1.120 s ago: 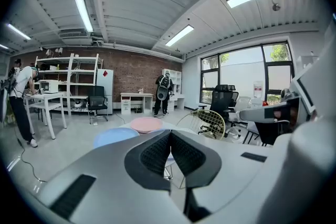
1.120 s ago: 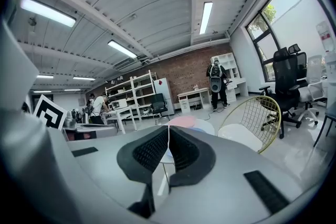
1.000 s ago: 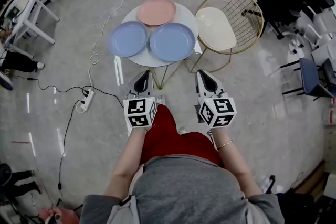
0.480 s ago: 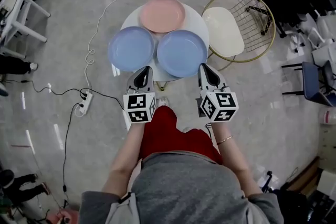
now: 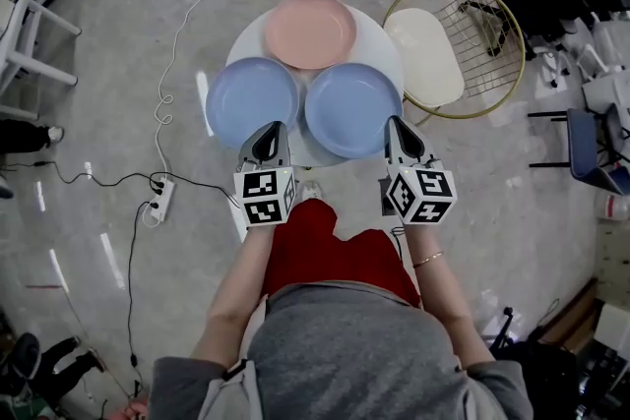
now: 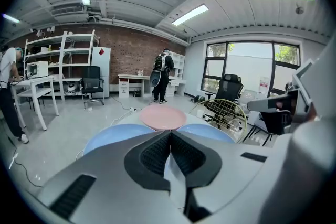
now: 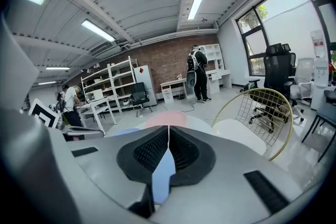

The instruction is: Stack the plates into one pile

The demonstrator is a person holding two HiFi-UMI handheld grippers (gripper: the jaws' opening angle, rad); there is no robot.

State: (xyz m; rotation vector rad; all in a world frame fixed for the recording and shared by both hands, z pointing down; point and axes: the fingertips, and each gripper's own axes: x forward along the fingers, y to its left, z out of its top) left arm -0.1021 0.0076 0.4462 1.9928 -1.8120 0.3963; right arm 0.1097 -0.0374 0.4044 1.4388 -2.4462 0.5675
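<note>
Both forearms reach forward side by side. The left gripper [image 5: 268, 141] and right gripper [image 5: 402, 135] are each pinched closed on nothing, tips close to the near rims of the blue plates. On the small round white table [image 5: 379, 39] three smooth, shallow plates lie flat and unstacked. The left blue plate [image 5: 252, 95] and right blue plate [image 5: 352, 109] sit side by side, with the pink plate [image 5: 310, 30] behind them. A gold wire chair [image 5: 425, 56] with a cream seat stands just right of the table. Cables [image 5: 167, 74] trail across the glossy floor.
</note>
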